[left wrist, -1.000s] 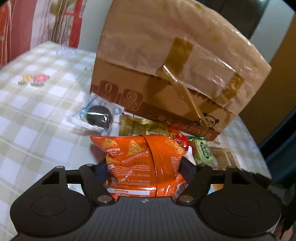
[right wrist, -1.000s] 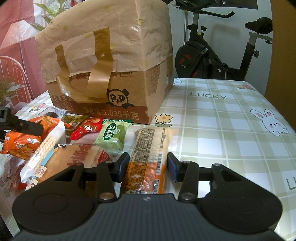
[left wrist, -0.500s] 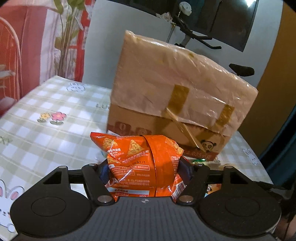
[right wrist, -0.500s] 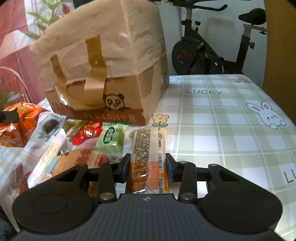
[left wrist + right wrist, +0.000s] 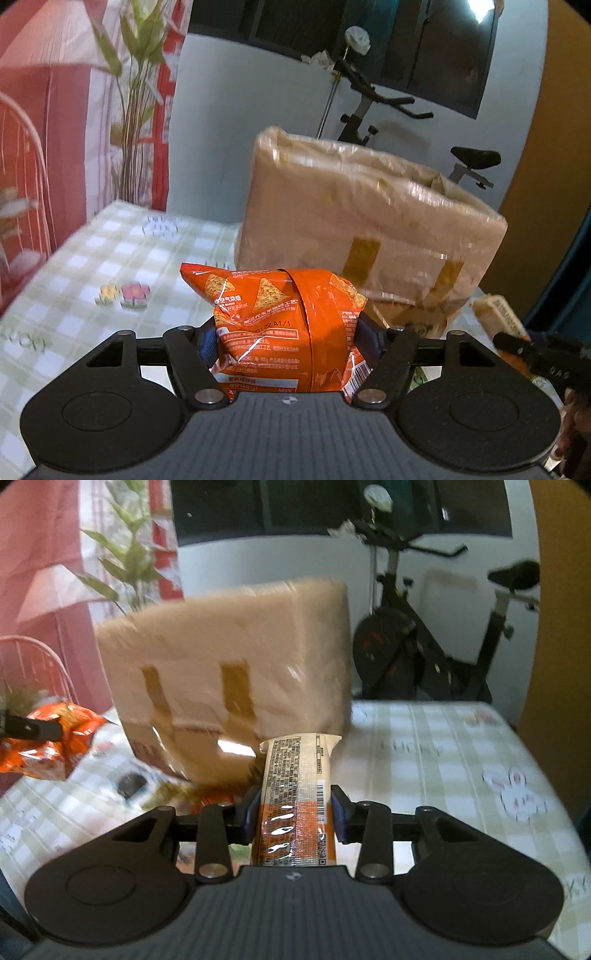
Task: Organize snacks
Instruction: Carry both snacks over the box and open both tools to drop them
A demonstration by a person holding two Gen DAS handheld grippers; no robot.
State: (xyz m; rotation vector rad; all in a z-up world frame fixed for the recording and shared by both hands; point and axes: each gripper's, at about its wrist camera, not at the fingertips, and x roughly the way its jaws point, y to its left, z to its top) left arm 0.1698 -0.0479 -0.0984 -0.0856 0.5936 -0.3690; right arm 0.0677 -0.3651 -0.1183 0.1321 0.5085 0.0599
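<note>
We hold an orange chip bag (image 5: 280,325) in our left claw (image 5: 290,341), its two blue pads pressing the bag's sides so the foil bulges between them. The bag is up off the table (image 5: 92,266), in front of the box (image 5: 369,221). From the right wrist view the same bag (image 5: 55,738) shows at the far left, in the air beside the box (image 5: 229,657).

Our right claw (image 5: 295,814) grips a long bar packet (image 5: 297,786), pale with print on its far half and orange near us, pinched between the pads and sticking forward toward the box's near corner. In the left wrist view that packet (image 5: 498,315) shows at the right edge, with one black finger of the right claw (image 5: 517,345) across it.

The box is brown cardboard wrapped in clear film and crossed by tan tape strips, standing on the green checked table. Low beside its base lie more snacks (image 5: 133,782), too blurred to tell apart. An exercise bike (image 5: 443,646) stands behind the table, and a plant (image 5: 133,92) and red curtain (image 5: 37,147) are to the left.
</note>
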